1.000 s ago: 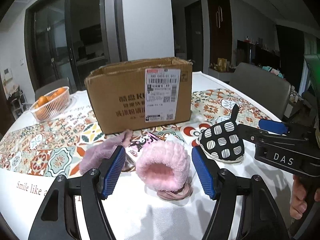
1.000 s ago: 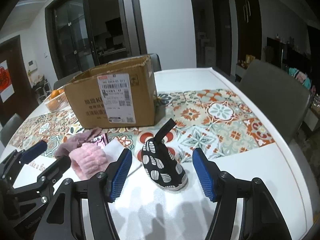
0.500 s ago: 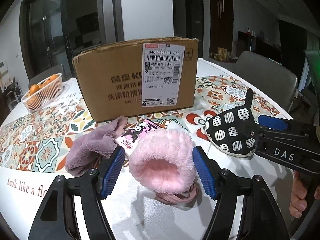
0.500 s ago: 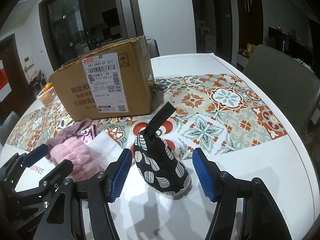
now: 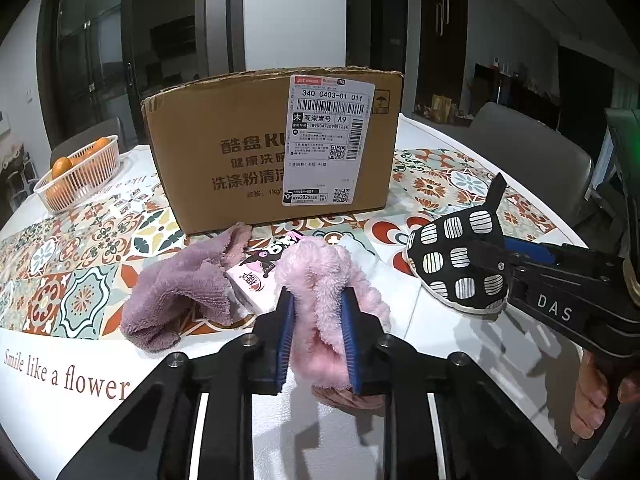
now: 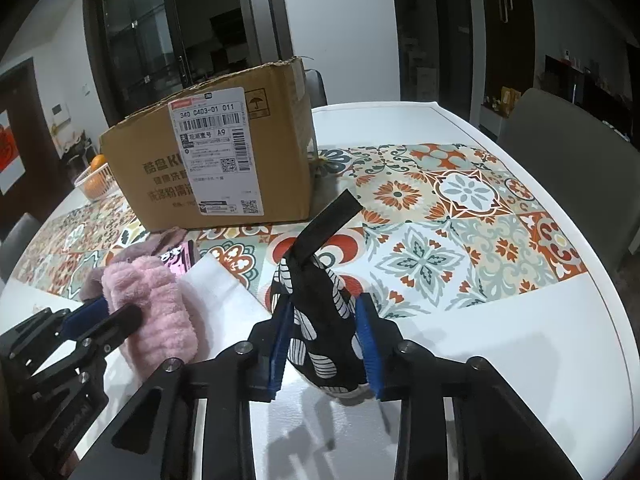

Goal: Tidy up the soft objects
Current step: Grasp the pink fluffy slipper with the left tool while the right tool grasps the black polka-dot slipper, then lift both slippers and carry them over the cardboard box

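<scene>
The cardboard box stands at the back of your table. In front of it, your left gripper is pinching the pink fluffy slipper — pads squeezing the plush. Your right gripper is clamped on the black patterned slipper. The purple cloth lies just beside the pink one.
</scene>
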`<state>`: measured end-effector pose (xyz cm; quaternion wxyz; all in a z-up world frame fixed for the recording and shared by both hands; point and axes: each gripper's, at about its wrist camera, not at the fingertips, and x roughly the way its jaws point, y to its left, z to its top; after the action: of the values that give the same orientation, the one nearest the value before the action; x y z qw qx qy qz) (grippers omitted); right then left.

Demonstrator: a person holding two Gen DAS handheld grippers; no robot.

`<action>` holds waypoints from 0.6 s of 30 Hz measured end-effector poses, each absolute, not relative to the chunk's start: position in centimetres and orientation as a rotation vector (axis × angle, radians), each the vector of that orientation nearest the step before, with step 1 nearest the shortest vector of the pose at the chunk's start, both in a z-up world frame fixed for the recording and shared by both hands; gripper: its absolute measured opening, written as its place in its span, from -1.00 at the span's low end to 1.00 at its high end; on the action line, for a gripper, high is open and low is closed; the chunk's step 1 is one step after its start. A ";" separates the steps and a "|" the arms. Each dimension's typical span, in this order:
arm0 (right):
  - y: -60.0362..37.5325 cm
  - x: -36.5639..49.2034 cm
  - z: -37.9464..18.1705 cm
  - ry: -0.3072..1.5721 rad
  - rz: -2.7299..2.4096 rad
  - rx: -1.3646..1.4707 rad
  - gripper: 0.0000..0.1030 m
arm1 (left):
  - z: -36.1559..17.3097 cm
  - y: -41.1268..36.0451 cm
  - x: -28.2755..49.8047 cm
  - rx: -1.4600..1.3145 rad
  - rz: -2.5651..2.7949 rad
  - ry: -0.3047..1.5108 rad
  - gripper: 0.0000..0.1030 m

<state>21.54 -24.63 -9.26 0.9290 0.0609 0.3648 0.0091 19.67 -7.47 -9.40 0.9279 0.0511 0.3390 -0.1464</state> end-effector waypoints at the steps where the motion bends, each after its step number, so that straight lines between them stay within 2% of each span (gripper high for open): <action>1: -24.6 21.5 -9.3 0.749 0.020 0.125 -0.45 | -9.3 -7.4 19.6 0.103 -0.299 0.693 -0.59; 6: -24.4 21.1 -8.8 0.733 0.014 0.121 -0.52 | -8.8 -7.2 19.3 0.094 -0.300 0.677 -0.62; 18: -23.9 19.4 -6.3 0.660 0.001 0.113 -0.55 | -6.3 -6.3 18.0 0.072 -0.300 0.602 -0.62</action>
<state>19.40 -23.87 -6.27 0.9445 0.0557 0.3237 0.0003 18.03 -6.35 -6.29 0.9434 0.0354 0.2951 -0.1470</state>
